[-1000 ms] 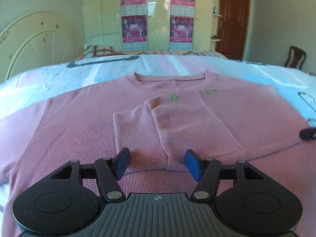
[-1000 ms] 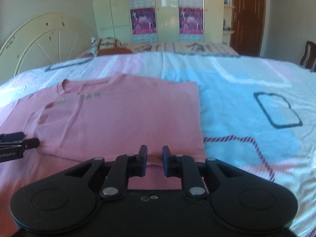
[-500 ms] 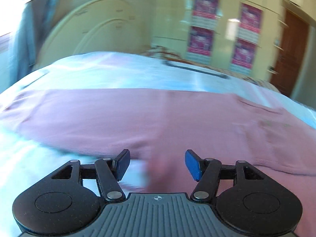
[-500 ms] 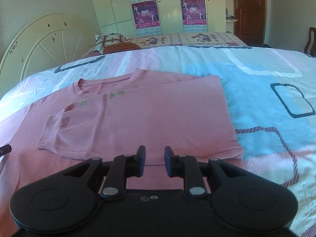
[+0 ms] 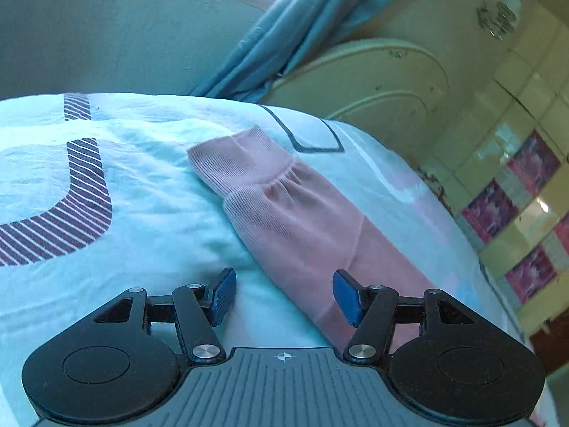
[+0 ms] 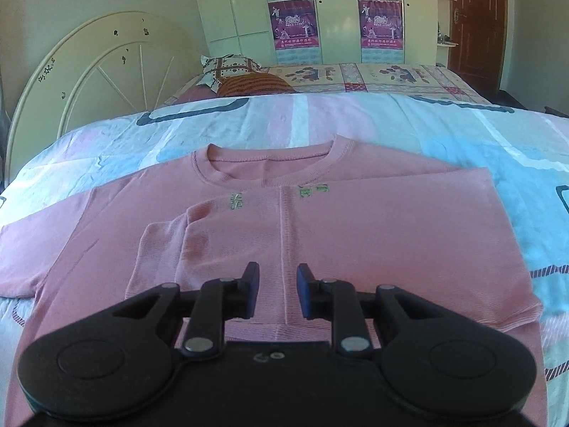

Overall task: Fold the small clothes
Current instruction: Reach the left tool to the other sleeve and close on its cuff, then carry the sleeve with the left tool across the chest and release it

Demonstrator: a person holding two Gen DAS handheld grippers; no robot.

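We hold the left claw (image 5: 284,299) released, its blue pads spread wide above the bed (image 5: 149,213), with nothing between them. Under it the unfolded sleeve (image 5: 295,220) of the pink sweater (image 6: 270,235) runs out flat toward the bed's edge by the headboard (image 5: 362,78), its ribbed cuff (image 5: 238,160) lying at the far end; the sleeve's near edge passes just beside the claw's right pad, while the left pad hangs over bare sheet. To the left of the sleeve we have open bedding, marked only by a striped band (image 5: 71,213). Our right claw (image 6: 277,291) is also released, the gap between its pads narrower and holding nothing, poised over the sweater's lower front. From this view the sweater lies face up across the middle of the bed, collar (image 6: 270,163) away from us; its other sleeve is already folded in across the chest, the cuff resting near the green embroidery (image 6: 234,201), and the folded side makes a straight edge with clear sheet beyond it toward the bed's right edge. A pillow (image 6: 231,71) sits well back at the head of the bed.
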